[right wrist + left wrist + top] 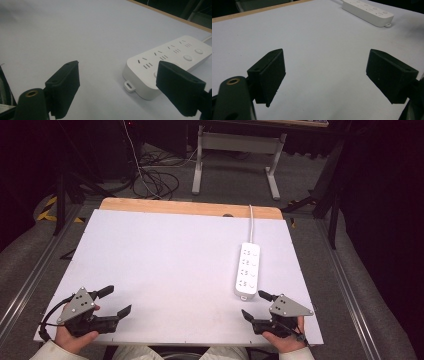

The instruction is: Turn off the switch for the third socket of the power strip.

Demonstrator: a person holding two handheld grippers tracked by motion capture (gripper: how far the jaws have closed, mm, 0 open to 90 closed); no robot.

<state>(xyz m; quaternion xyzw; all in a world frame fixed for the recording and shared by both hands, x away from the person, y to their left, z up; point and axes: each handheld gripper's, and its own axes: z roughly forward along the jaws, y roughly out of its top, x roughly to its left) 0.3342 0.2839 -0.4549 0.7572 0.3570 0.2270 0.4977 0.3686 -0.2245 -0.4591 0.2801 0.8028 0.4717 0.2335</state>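
Start position: left gripper point(116, 301) and right gripper point(254, 305) rest at near edge, jaws spread, empty; power strip point(247, 270) likely next, just beyond right gripper.

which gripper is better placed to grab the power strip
Probably the right gripper: it sits open just short of the power strip's near end. The left gripper, also open, is across the table.

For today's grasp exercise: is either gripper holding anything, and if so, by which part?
Nothing is held. The left gripper and right gripper both stand open, near the power strip.
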